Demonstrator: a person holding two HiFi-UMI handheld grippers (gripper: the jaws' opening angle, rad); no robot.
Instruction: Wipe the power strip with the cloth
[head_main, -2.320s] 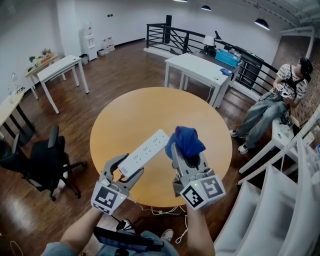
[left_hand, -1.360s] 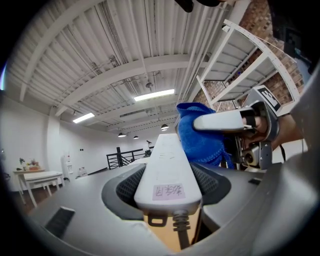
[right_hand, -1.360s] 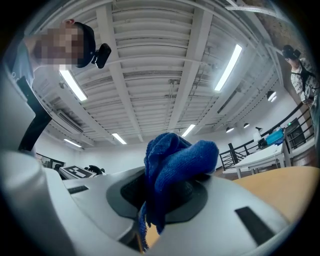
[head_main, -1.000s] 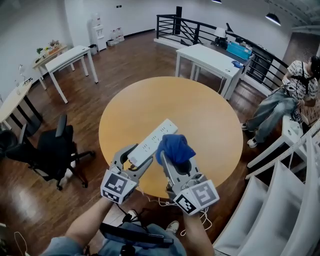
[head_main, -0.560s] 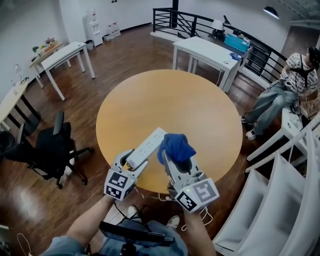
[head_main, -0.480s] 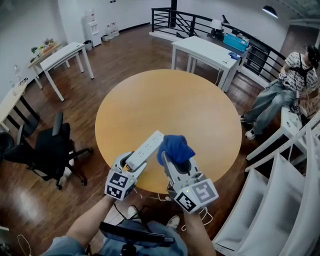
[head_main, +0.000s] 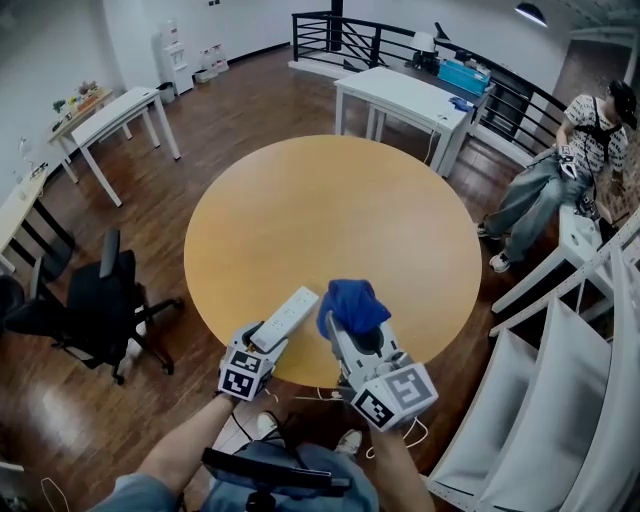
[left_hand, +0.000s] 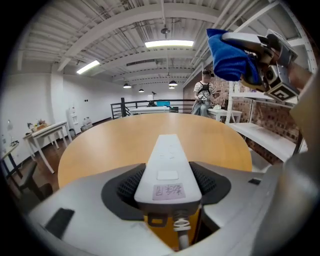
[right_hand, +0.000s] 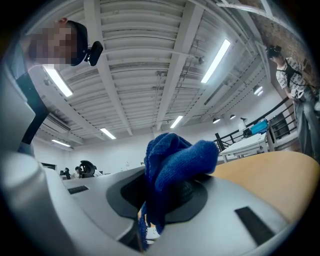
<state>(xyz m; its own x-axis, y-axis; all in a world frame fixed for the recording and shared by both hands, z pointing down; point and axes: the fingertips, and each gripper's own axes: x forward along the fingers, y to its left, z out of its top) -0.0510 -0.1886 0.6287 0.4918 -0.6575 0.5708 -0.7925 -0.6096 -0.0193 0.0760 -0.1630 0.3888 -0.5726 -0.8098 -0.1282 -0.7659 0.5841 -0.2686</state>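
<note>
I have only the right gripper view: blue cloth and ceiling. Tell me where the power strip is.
Observer: The left gripper has its fingers clamped on the power strip at its cord end, over the round table's near edge.
Operator: Report where the cloth sits relative to it.
Observer: The left gripper view shows the cloth right of the strip's far end and higher, apart from it.
Operator: Say which way the strip points.
Observer: Forward across the table, angled toward the right gripper.
</note>
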